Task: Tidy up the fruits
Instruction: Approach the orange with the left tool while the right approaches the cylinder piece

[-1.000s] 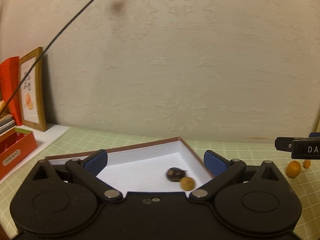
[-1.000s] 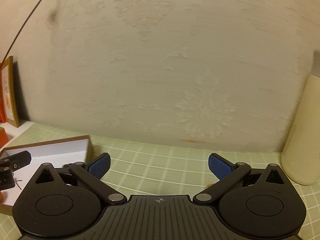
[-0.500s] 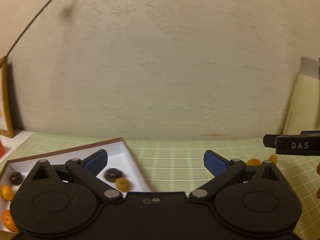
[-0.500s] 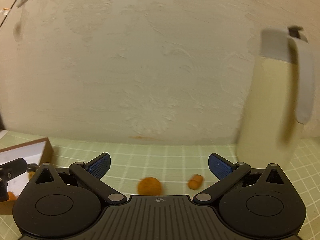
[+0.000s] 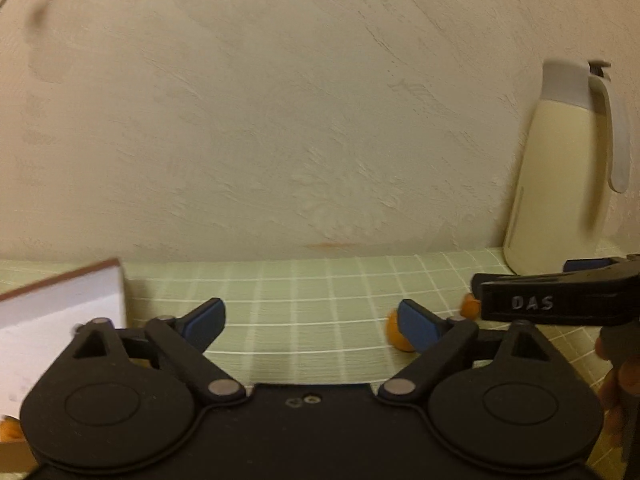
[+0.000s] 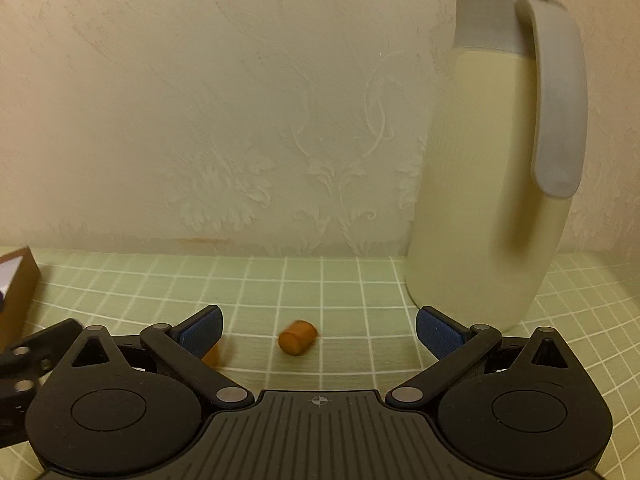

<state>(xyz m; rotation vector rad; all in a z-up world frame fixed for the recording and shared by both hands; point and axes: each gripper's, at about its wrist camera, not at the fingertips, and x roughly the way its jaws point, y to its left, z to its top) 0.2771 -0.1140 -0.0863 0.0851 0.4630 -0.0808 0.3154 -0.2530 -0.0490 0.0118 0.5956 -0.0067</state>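
In the left wrist view my left gripper (image 5: 310, 322) hangs over the green checked cloth; its jaws are closing with only bare cloth between them. A round orange fruit (image 5: 392, 334) lies just behind its right fingertip, and a smaller orange piece (image 5: 468, 306) sits farther right. The white box with a brown rim (image 5: 60, 304) lies at the left, with an orange fruit (image 5: 8, 430) at its near edge. My right gripper (image 6: 320, 330) is open; a small orange-brown stubby fruit (image 6: 298, 338) lies on the cloth between its fingers, untouched. Another orange fruit (image 6: 212, 356) peeks from behind its left finger.
A tall cream jug with a grey lid and handle (image 6: 488, 184) stands close to the right gripper's right finger, against the patterned wall. The box corner (image 6: 18, 276) is at far left. A person's hand (image 5: 616, 364) holds the right gripper.
Both views have swung right: the box has slid to the left edge, the jug has come into view, and the loose orange fruits now lie near the fingertips. Left jaws stand slightly narrower.
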